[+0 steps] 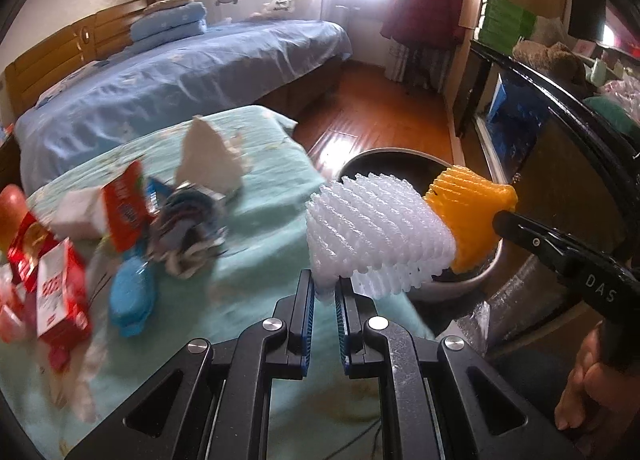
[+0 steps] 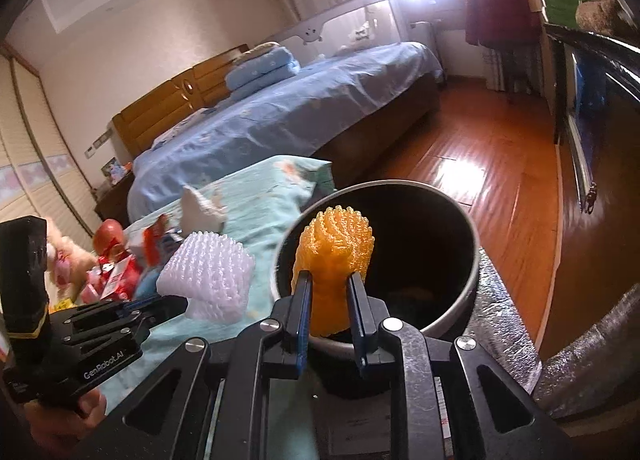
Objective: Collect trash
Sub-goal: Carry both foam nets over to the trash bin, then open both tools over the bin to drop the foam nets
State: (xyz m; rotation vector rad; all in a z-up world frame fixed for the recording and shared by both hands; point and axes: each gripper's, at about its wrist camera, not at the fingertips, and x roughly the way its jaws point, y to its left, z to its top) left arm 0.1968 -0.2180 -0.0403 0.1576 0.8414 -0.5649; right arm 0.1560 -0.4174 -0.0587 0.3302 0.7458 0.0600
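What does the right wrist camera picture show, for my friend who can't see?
The right gripper squeezes an orange foam net over a round dark trash bin. Beside it, the left gripper holds a white foam net above a green cloth.

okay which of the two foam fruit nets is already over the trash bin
The orange foam net, gripped by the right gripper, hangs over the bin's dark opening. The white foam net, in the left gripper, sits beside the bin over the green cloth.
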